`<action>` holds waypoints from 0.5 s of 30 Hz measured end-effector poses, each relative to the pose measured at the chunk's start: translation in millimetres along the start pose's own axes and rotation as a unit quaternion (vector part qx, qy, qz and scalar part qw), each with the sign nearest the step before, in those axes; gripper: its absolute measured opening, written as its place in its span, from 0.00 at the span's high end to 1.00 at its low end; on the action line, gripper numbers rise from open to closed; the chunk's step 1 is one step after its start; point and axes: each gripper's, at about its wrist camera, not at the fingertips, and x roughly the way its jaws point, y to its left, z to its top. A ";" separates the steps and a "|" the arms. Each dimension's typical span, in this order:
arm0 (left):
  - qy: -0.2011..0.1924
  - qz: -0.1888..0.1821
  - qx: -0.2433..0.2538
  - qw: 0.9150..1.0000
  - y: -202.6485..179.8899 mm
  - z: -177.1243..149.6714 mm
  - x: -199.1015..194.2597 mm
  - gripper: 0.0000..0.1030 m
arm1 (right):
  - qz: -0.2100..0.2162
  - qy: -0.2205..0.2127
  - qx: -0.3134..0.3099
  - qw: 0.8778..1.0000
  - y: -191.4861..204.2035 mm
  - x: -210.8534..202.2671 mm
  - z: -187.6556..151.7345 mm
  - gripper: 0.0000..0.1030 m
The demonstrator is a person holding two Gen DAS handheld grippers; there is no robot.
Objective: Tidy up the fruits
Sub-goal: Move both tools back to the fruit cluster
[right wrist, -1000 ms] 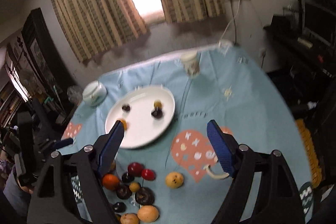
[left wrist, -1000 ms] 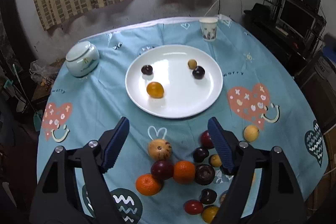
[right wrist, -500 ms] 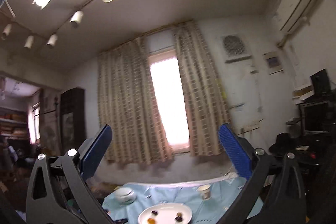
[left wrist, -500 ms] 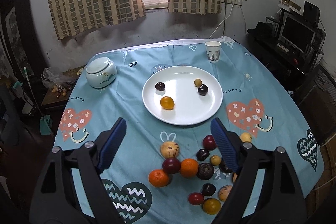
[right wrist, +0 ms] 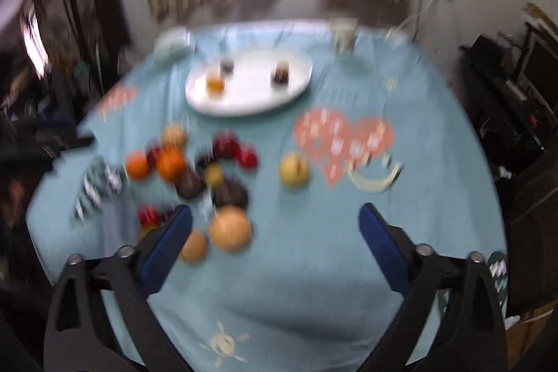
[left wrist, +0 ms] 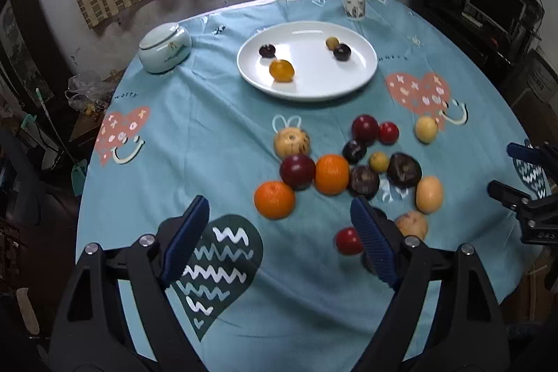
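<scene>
Both claws, left point(left wrist: 279, 230) and right point(right wrist: 275, 232), spread, empty. Four fruits on plate point(left wrist: 362, 79). Step: choosing next pickup. Next: lower onto nearest orange point(left wrist: 274, 199).

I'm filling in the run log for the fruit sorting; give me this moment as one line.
left gripper: open, empty | right gripper: open, empty | white plate: four fruits | loose fruit pile: on tablecloth, untouched
</scene>
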 end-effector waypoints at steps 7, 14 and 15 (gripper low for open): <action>0.074 -0.042 0.005 0.996 -24.0 -44.3 22.8 0.18 | -0.015 0.044 -0.102 0.994 19.1 39.4 -17.4 0.17; 0.098 -0.051 0.001 0.994 -39.0 -62.9 28.8 0.18 | -0.005 0.064 -0.167 0.984 30.7 71.9 -13.6 0.17; 0.101 -0.052 -0.004 0.993 -38.7 -62.9 29.9 0.18 | 0.000 0.065 -0.174 0.983 32.4 74.2 -11.6 0.17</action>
